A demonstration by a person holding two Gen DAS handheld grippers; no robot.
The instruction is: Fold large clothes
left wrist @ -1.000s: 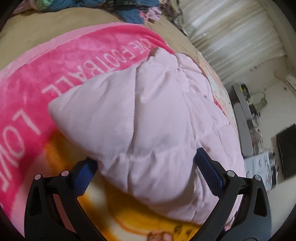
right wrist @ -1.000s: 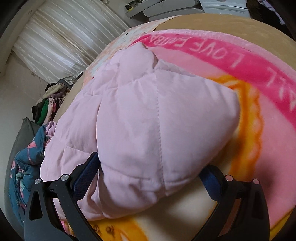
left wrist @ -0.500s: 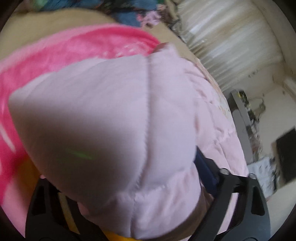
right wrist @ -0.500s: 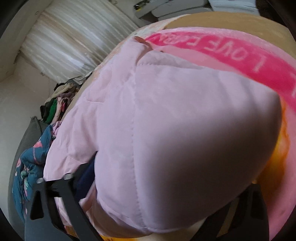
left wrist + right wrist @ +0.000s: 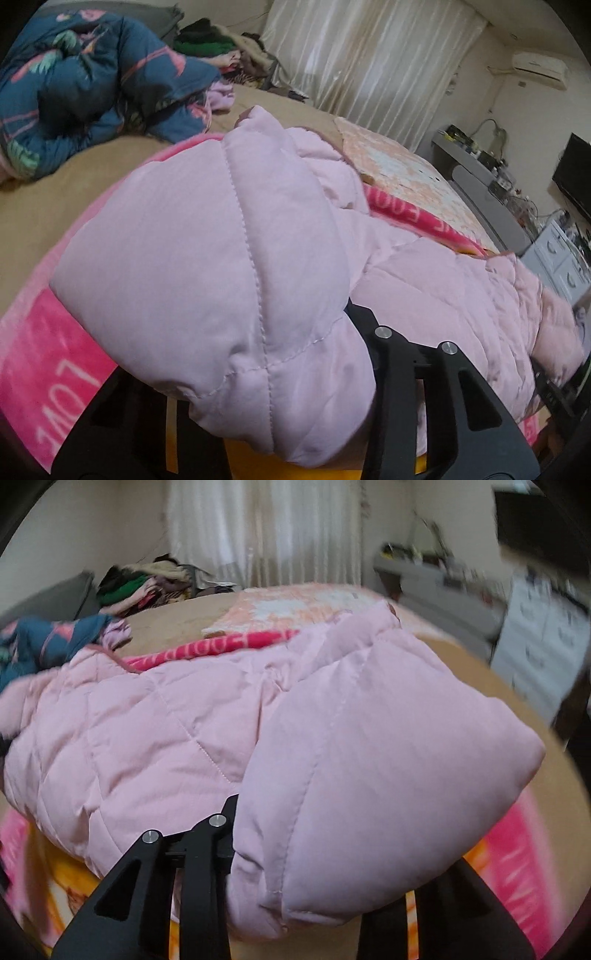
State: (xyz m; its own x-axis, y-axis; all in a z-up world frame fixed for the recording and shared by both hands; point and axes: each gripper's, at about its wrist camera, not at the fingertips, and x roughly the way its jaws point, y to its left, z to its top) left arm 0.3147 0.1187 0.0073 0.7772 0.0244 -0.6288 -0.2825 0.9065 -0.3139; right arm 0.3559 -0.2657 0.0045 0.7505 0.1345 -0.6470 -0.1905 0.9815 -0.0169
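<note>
left gripper closing on a padded corner of the pink quilted jacket, fabric bunched between the jaws and filling the frame's centre. right gripper closing too, clamped on another puffy corner of it, lower centre. rest of the jacket spread across the pink blanket on the bed. blue floral duvet heaped upper left, curtains behind, top centre.

jacket: pale pink, quilted stitching | blanket: hot pink with white lettering, orange-yellow patch | bedsheet: tan | quilt: dark teal, pink flamingo and leaf print | curtains: cream
</note>
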